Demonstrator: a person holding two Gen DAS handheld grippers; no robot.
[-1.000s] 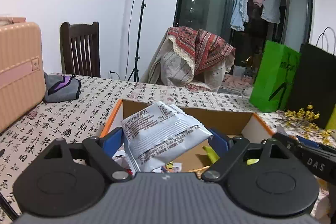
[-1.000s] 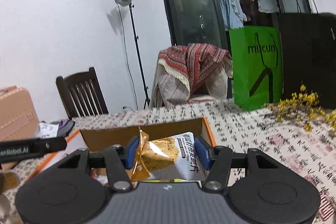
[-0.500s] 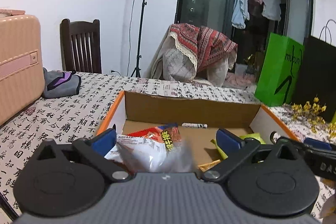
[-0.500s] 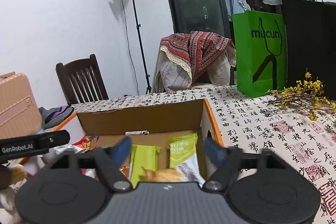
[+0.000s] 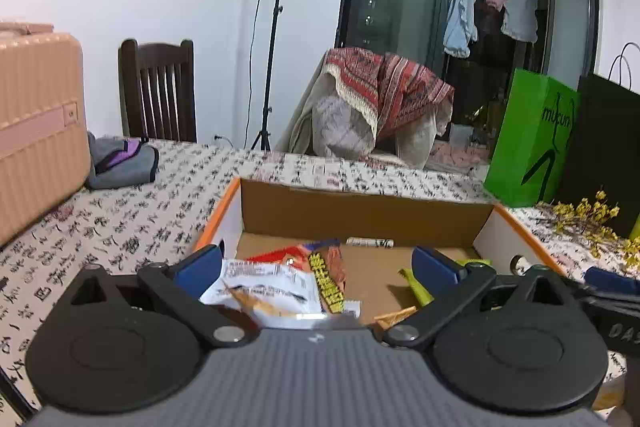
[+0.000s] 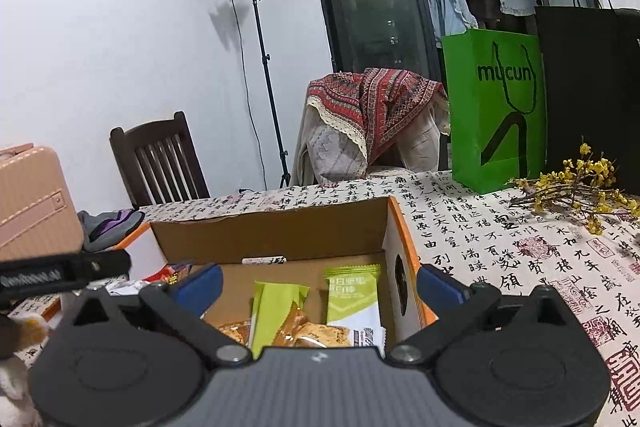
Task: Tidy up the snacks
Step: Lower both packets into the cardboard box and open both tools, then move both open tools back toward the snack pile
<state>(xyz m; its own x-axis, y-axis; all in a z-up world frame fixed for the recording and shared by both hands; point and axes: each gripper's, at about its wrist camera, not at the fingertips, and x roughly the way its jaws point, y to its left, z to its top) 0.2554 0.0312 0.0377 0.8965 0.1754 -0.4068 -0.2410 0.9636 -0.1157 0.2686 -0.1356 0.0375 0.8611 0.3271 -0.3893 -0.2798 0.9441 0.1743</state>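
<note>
An open cardboard box with orange rims [image 5: 360, 215] [image 6: 280, 235] sits on the calligraphy tablecloth. My left gripper [image 5: 316, 267] is open over its left side; a white snack packet [image 5: 268, 287] and a red-orange packet [image 5: 324, 267] lie in the box below it. My right gripper [image 6: 316, 283] is open over the box's right side, empty. Below it lie two green packets [image 6: 276, 307] [image 6: 352, 287] and a golden cracker packet [image 6: 316, 333].
A pink suitcase [image 5: 36, 123] and grey pouch [image 5: 120, 159] stand at the left. A green paper bag [image 6: 496, 107], a black bag [image 6: 588, 95] and yellow flower sprigs [image 6: 572, 187] are at the right. A wooden chair [image 5: 158, 91] and a draped chair [image 5: 368, 111] stand behind the table.
Both grippers opened. The left one dropped the white packet into the box; the right one dropped the golden packet into the box. Both grippers have pulled back a little.
</note>
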